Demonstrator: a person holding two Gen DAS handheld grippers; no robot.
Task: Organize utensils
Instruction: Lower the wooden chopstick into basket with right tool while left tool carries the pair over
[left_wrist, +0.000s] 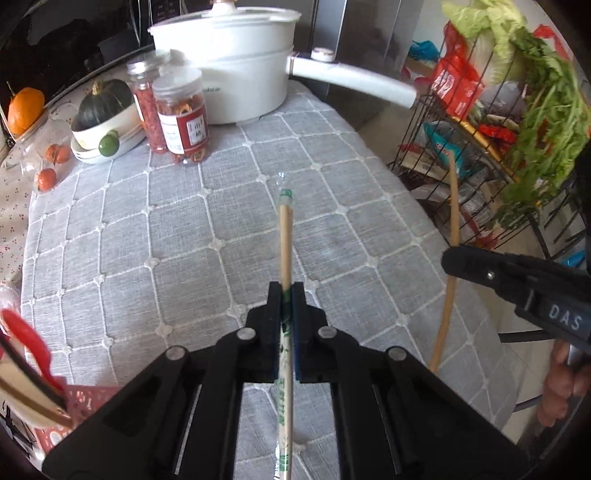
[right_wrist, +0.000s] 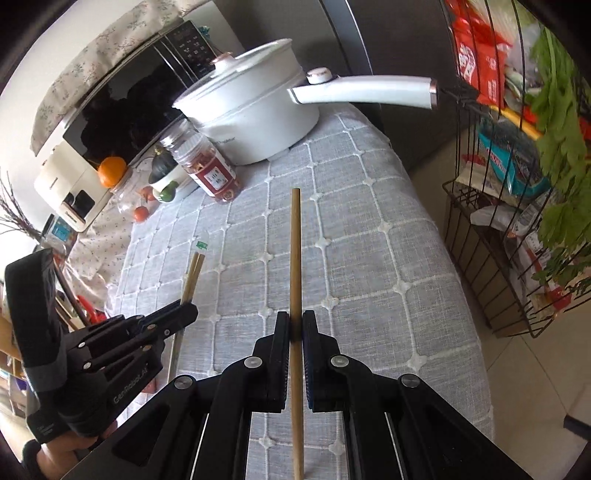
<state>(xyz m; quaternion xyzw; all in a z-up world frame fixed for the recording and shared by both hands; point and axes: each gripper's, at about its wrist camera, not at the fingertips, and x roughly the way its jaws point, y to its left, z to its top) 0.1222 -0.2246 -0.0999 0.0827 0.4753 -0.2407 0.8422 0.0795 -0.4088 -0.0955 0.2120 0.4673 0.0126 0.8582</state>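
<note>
My left gripper (left_wrist: 286, 291) is shut on a pair of wooden chopsticks in a clear wrapper with green print (left_wrist: 285, 236), held above the grey quilted tablecloth (left_wrist: 177, 236). It also shows in the right wrist view (right_wrist: 184, 308) with the wrapped chopsticks (right_wrist: 194, 271). My right gripper (right_wrist: 294, 319) is shut on a bare wooden stick (right_wrist: 295, 243) that points forward over the cloth. In the left wrist view the right gripper (left_wrist: 452, 258) holds that stick (left_wrist: 453, 206) at the table's right edge.
A white pot with a long handle (left_wrist: 236, 62) stands at the back, with two jars (left_wrist: 181, 114), a bowl holding a dark squash (left_wrist: 103, 122) and an orange (left_wrist: 24, 109) to its left. A wire rack with greens and packets (left_wrist: 491, 122) stands right of the table.
</note>
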